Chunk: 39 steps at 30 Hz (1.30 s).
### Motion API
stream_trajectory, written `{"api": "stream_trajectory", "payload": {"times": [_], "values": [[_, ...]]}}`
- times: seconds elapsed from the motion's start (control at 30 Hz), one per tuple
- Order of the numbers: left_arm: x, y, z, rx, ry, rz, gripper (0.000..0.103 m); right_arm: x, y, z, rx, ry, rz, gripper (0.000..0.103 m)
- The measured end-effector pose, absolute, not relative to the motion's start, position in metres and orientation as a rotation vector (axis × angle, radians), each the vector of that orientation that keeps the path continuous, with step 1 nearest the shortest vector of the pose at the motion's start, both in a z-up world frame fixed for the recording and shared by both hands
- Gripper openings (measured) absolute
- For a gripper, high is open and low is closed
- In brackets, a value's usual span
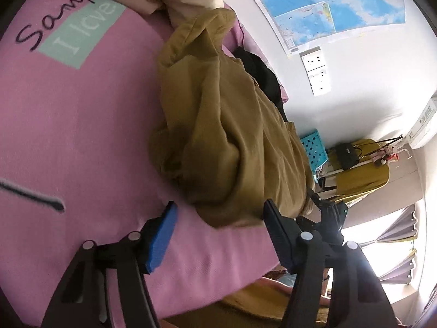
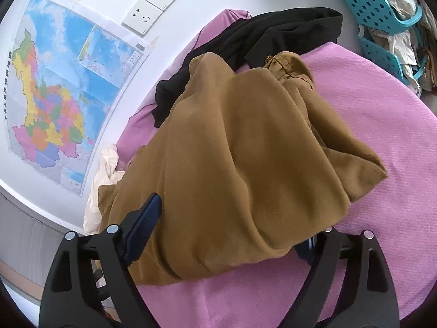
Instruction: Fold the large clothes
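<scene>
Mustard garment (image 2: 232, 147) lies bunched between the spread right tool (image 2: 226, 235), unpinched.

A map (image 2: 54, 82) and sockets (image 2: 153, 2) hang on the white wall (image 1: 355, 82); bright daylight shows between grey curtains (image 1: 401, 235).

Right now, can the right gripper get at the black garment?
Probably not directly: the brown garment lies heaped between the open right gripper and the black garment, which sits behind it near the wall.
</scene>
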<state>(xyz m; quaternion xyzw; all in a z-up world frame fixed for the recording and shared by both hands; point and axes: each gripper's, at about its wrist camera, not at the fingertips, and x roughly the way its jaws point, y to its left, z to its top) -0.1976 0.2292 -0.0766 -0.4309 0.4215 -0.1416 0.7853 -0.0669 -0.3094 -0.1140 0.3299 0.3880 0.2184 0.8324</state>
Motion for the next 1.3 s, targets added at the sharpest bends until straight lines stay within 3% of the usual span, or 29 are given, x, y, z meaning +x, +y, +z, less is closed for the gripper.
{"api": "stream_trajectory", "payload": {"times": [0.17, 0.3, 0.47, 0.5, 0.53, 0.6, 0.63, 0.77, 0.83, 0.9, 0.97, 1.0, 1.03, 1.1, 1.17, 1.3], "values": [[-0.173, 0.215, -0.077, -0.970, 0.845, -0.304, 0.072, -0.063, -0.303, -0.111, 0.677, 0.817, 0.452, 0.096], [-0.157, 0.208, -0.073, -0.997, 0.802, -0.315, 0.093, -0.056, -0.293, -0.108, 0.662, 0.812, 0.415, 0.099], [-0.139, 0.198, -0.069, -0.974, 0.791, -0.247, 0.096, -0.051, -0.277, -0.105, 0.627, 0.776, 0.367, 0.099], [-0.138, 0.196, -0.067, -0.966, 0.777, -0.234, 0.093, -0.050, -0.273, -0.105, 0.614, 0.771, 0.370, 0.096], [-0.138, 0.196, -0.066, -0.949, 0.777, -0.215, 0.072, -0.051, -0.273, -0.104, 0.616, 0.760, 0.372, 0.084], [-0.140, 0.195, -0.062, -0.882, 0.787, -0.154, 0.047, -0.052, -0.277, -0.103, 0.628, 0.731, 0.400, 0.077], [-0.141, 0.197, -0.062, -0.875, 0.782, -0.154, 0.043, -0.050, -0.280, -0.106, 0.648, 0.740, 0.416, 0.077], [-0.140, 0.203, -0.070, -0.902, 0.794, -0.168, 0.047, -0.042, -0.279, -0.112, 0.675, 0.765, 0.430, 0.090], [-0.137, 0.205, -0.074, -0.923, 0.796, -0.191, 0.064, -0.039, -0.268, -0.110, 0.637, 0.765, 0.428, 0.099], [-0.132, 0.207, -0.077, -0.955, 0.791, -0.236, 0.073, -0.034, -0.258, -0.110, 0.596, 0.760, 0.418, 0.099], [-0.127, 0.206, -0.076, -0.951, 0.794, -0.253, 0.078, -0.030, -0.258, -0.111, 0.614, 0.767, 0.440, 0.079], [-0.126, 0.204, -0.075, -0.939, 0.799, -0.240, 0.074, -0.027, -0.258, -0.115, 0.642, 0.783, 0.480, 0.059], [-0.125, 0.203, -0.074, -0.920, 0.803, -0.219, 0.058, -0.025, -0.259, -0.118, 0.659, 0.789, 0.510, 0.054], [-0.122, 0.202, -0.074, -0.888, 0.828, -0.192, 0.046, -0.026, -0.263, -0.118, 0.666, 0.784, 0.546, 0.048], [-0.123, 0.204, -0.073, -0.910, 0.829, -0.190, 0.040, -0.025, -0.266, -0.119, 0.699, 0.789, 0.577, 0.048], [-0.122, 0.194, -0.065, -0.796, 0.833, -0.146, 0.037, -0.022, -0.265, -0.117, 0.719, 0.803, 0.606, 0.061]]}}
